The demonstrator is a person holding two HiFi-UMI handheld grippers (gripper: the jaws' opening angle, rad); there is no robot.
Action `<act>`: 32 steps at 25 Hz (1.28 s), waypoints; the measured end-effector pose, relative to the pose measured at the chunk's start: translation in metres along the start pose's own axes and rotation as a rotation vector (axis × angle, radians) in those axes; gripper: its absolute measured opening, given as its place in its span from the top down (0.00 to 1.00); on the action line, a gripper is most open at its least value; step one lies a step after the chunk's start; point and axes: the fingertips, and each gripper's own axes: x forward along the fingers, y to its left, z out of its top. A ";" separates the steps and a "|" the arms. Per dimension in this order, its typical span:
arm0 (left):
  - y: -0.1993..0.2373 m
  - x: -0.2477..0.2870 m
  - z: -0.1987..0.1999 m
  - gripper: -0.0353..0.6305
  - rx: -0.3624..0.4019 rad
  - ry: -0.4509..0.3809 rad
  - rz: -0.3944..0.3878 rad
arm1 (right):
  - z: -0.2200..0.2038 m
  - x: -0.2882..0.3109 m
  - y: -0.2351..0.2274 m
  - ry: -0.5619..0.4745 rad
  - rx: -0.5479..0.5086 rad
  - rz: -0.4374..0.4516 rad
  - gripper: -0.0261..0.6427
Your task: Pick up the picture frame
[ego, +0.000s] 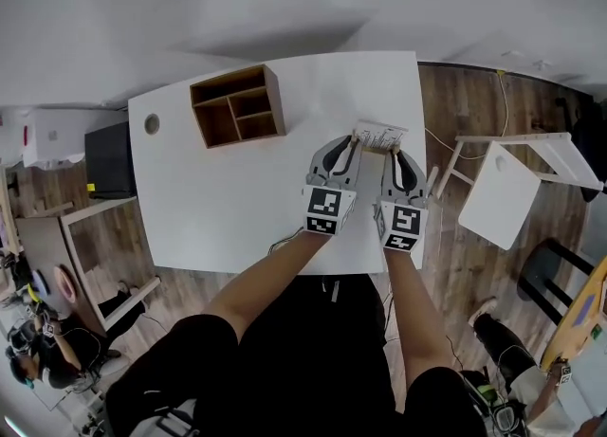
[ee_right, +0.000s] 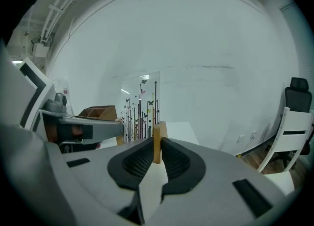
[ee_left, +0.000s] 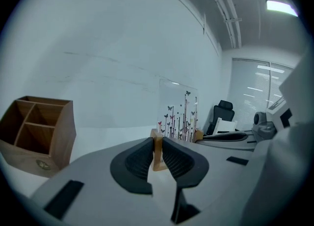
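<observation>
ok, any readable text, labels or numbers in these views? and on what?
No readable words or numbers in any view.
Picture frame: printed butterflies and stems, no lettering.
Marker cubes: black-and-white square patterns, no characters.
Wooden organizer: small round mark on its front, too small to read.

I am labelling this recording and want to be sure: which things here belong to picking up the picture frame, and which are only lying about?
Belong to the job:
picture frame, clamped at its wooden feet
left gripper
right gripper
white table beneath

Only lying about:
wooden organiser on the table
black office chair
small white table on the floor
</observation>
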 end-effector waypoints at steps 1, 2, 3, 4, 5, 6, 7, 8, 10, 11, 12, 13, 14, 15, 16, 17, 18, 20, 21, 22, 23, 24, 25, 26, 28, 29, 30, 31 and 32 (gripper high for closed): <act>-0.006 -0.010 0.005 0.85 0.006 -0.008 -0.001 | 0.004 -0.011 0.003 -0.009 0.006 0.001 0.86; -0.012 -0.021 0.009 0.85 0.012 -0.017 -0.001 | 0.008 -0.023 0.005 -0.018 0.013 0.002 0.86; -0.018 -0.032 0.013 0.85 0.018 -0.024 -0.002 | 0.012 -0.035 0.008 -0.027 0.018 0.003 0.86; -0.025 -0.043 0.016 0.85 0.024 -0.029 -0.004 | 0.016 -0.047 0.010 -0.036 0.022 0.004 0.86; -0.032 -0.054 0.018 0.85 0.028 -0.031 -0.006 | 0.019 -0.060 0.012 -0.046 0.026 0.005 0.86; -0.040 -0.065 0.020 0.85 0.032 -0.034 -0.009 | 0.022 -0.072 0.015 -0.056 0.028 0.005 0.86; -0.048 -0.077 0.023 0.85 0.035 -0.040 -0.013 | 0.025 -0.085 0.017 -0.065 0.029 0.005 0.86; -0.055 -0.089 0.027 0.85 0.040 -0.050 -0.014 | 0.026 -0.098 0.020 -0.070 0.027 0.007 0.86; -0.069 -0.113 0.032 0.85 0.048 -0.073 -0.006 | 0.026 -0.125 0.026 -0.066 0.018 0.010 0.86; -0.076 -0.125 0.033 0.85 0.050 -0.080 0.002 | 0.027 -0.139 0.029 -0.069 0.014 0.012 0.86; -0.082 -0.137 0.034 0.85 0.049 -0.086 0.010 | 0.031 -0.152 0.032 -0.086 0.009 0.014 0.86; -0.089 -0.149 0.034 0.85 0.048 -0.093 0.015 | 0.034 -0.165 0.036 -0.107 0.004 0.016 0.86; -0.096 -0.161 0.036 0.85 0.048 -0.100 0.019 | 0.035 -0.177 0.039 -0.121 0.002 0.020 0.86; -0.103 -0.173 0.038 0.85 0.048 -0.108 0.023 | 0.035 -0.190 0.042 -0.128 0.002 0.025 0.86; -0.109 -0.184 0.038 0.85 0.048 -0.113 0.028 | 0.033 -0.202 0.046 -0.130 0.006 0.030 0.86; -0.116 -0.195 0.038 0.85 0.047 -0.115 0.032 | 0.032 -0.214 0.049 -0.130 0.011 0.034 0.86; -0.123 -0.206 0.037 0.85 0.047 -0.113 0.037 | 0.029 -0.227 0.052 -0.128 0.020 0.037 0.86; -0.135 -0.227 0.033 0.85 0.047 -0.106 0.044 | 0.025 -0.250 0.058 -0.124 0.037 0.042 0.86; -0.140 -0.237 0.031 0.85 0.047 -0.102 0.047 | 0.024 -0.261 0.062 -0.121 0.043 0.046 0.86; -0.144 -0.247 0.029 0.85 0.047 -0.098 0.050 | 0.022 -0.270 0.065 -0.117 0.047 0.049 0.86; -0.148 -0.256 0.027 0.85 0.048 -0.096 0.053 | 0.020 -0.279 0.069 -0.113 0.051 0.052 0.86; -0.152 -0.265 0.026 0.85 0.049 -0.096 0.054 | 0.019 -0.288 0.072 -0.110 0.053 0.052 0.86; -0.156 -0.273 0.025 0.85 0.050 -0.096 0.054 | 0.019 -0.296 0.075 -0.109 0.053 0.051 0.86; -0.160 -0.280 0.025 0.85 0.050 -0.098 0.053 | 0.019 -0.303 0.077 -0.108 0.053 0.050 0.86; -0.164 -0.294 0.026 0.85 0.048 -0.105 0.052 | 0.020 -0.316 0.084 -0.108 0.048 0.051 0.86; -0.164 -0.301 0.028 0.85 0.048 -0.108 0.052 | 0.022 -0.322 0.088 -0.109 0.046 0.054 0.86; -0.163 -0.307 0.030 0.85 0.050 -0.114 0.053 | 0.025 -0.326 0.094 -0.113 0.044 0.058 0.86; -0.160 -0.313 0.034 0.85 0.053 -0.121 0.055 | 0.028 -0.329 0.100 -0.120 0.043 0.062 0.86; -0.157 -0.320 0.038 0.85 0.056 -0.131 0.058 | 0.031 -0.332 0.107 -0.129 0.041 0.066 0.86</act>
